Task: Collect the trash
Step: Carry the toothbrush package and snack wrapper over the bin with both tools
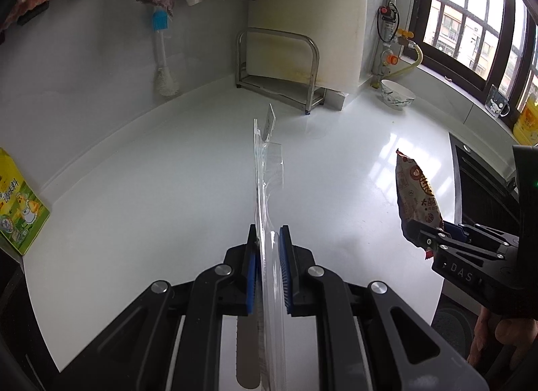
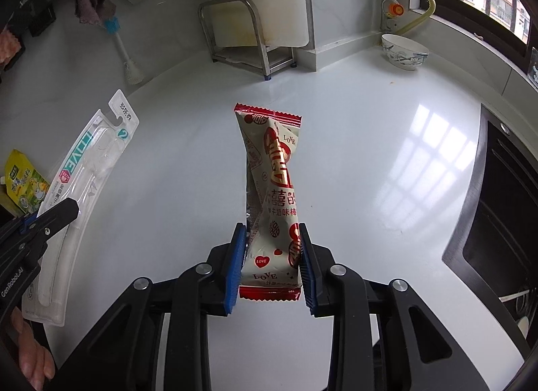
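My left gripper (image 1: 269, 233) is shut on a clear plastic toothbrush package (image 1: 267, 169), seen edge-on and held above the white counter (image 1: 151, 206). The same package (image 2: 89, 169) shows flat at the left of the right wrist view, with the left gripper (image 2: 64, 211) clamped on it. My right gripper (image 2: 270, 233) is shut on a red and cream snack wrapper (image 2: 274, 189), held upright above the counter. The wrapper (image 1: 417, 196) and right gripper (image 1: 430, 234) also show at the right of the left wrist view.
A steel rack (image 1: 279, 68) stands at the back against a white board. A patterned bowl (image 2: 403, 51) sits at the back right near the window. A dish brush (image 1: 161, 51) leans on the wall. A yellow-green pouch (image 2: 25, 179) is at left. A dark sink (image 2: 497, 216) lies at right.
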